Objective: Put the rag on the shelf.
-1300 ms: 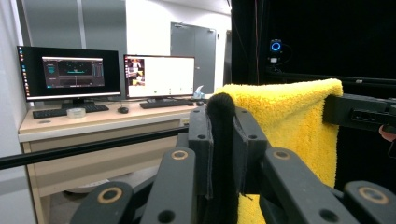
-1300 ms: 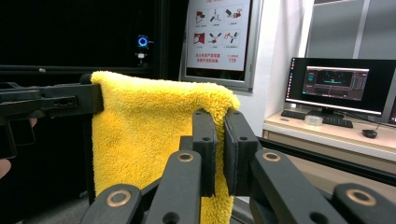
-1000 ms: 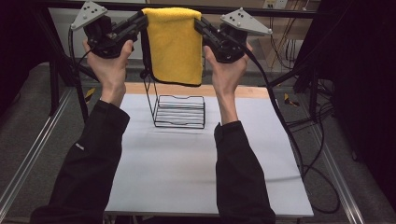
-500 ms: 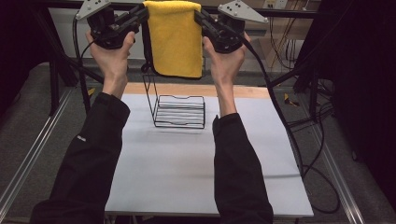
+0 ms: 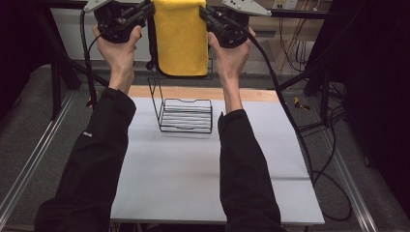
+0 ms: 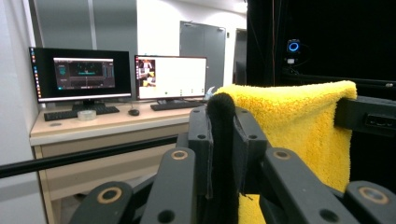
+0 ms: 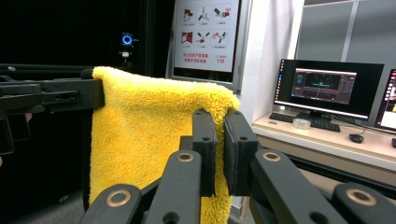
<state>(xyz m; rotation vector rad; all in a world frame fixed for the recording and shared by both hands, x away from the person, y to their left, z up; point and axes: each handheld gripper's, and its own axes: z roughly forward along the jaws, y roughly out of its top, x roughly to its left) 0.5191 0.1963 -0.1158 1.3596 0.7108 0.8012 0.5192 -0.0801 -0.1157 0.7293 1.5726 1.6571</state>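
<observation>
Left gripper [image 5: 149,10] is clamped on the top left corner of the yellow towel [image 5: 181,41]; right gripper [image 5: 205,12] is clamped on the top right corner. Jaws on both sit nearly together with cloth pinched between them, same as a second ago.

Left gripper view: the towel's dark edge band runs up between the left gripper's [image 6: 223,116] two black jaws, yellow pile spilling off to the right, where the other gripper grips the far corner. Right gripper view: the right gripper [image 7: 218,126] bites the near corner, towel [image 7: 149,140] hanging below, the other gripper gripping the far corner at left.

Change vs earlier frames: both hands went further up the high view together. A second ago the towel's top edge sat well below the frame's top edge; half a second ago it was right under it; now the top edge is at the frame's top edge. Spacing between the grippers looks unchanged, and the towel is still stretched flat between them, hanging straight down as one panel.

Towel position: in the air, over the far edge of the white table [image 5: 203,169]. Its lower hem overlaps the upright back frame of the black wire rack [image 5: 186,116] in the high view; whether they touch, can't tell. Rack hasn't moved, standing on the table's far part. Both sleeved forearms reach up from the bottom of frame, either side of the rack.
</observation>
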